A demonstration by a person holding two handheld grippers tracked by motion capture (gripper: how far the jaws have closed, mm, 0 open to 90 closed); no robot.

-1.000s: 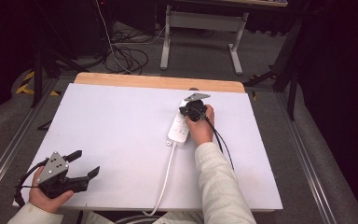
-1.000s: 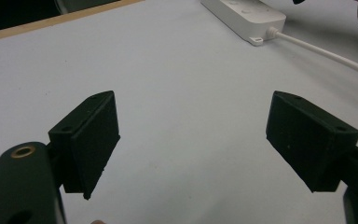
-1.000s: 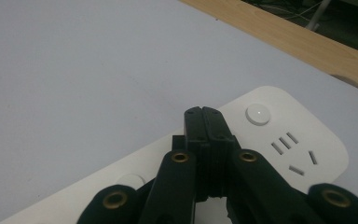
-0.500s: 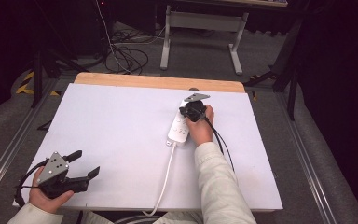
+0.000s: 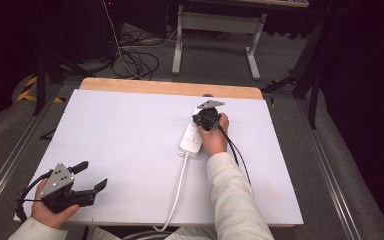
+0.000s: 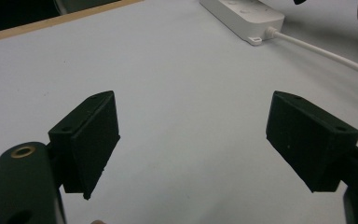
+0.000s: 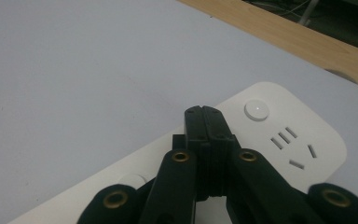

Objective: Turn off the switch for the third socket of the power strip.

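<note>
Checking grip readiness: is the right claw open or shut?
Shut: the right claw has its black jaws pressed together above the white plastic power strip.

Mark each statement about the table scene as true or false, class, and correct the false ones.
1. The left gripper is open with nothing between its jaws. True.
2. The right gripper is wide open. False: its jaws are shut together over the power strip.
3. The power strip is black. False: it is white.
4. The strip's cord runs toward the person's side of the table. True.
</note>
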